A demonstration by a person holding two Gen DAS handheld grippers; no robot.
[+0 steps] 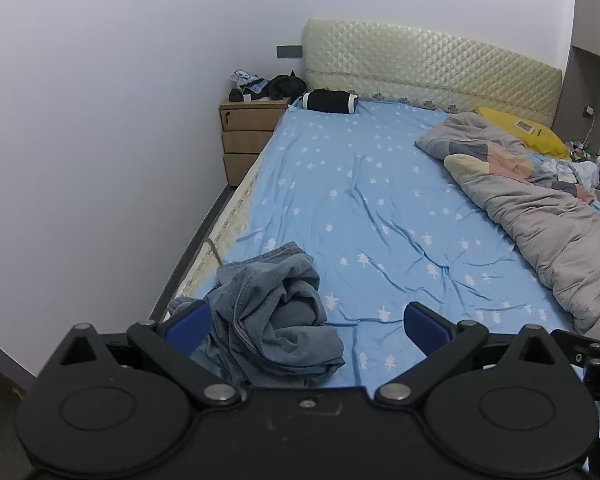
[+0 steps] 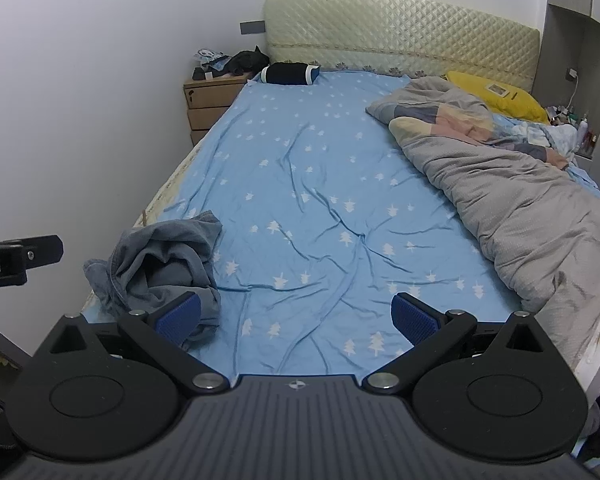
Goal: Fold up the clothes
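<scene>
Right wrist view: I see a bed (image 2: 300, 168) in blue tree-print sheet, crumpled grey garment (image 2: 160, 260) at its left edge, grey quilt (image 2: 520, 200) right; "ot.AI" shows on the left gripper (image 1: 304, 324). Both jaws gape wide, empty.

Left gripper's body is hiding the near edge of the crumpled grey garment (image 1: 268, 312). Grey duvet (image 1: 548, 220) is running off the right edge. Nightstand clutter (image 1: 260, 86) and far-right shelf items (image 2: 576, 120) are staying too small to identify.
</scene>
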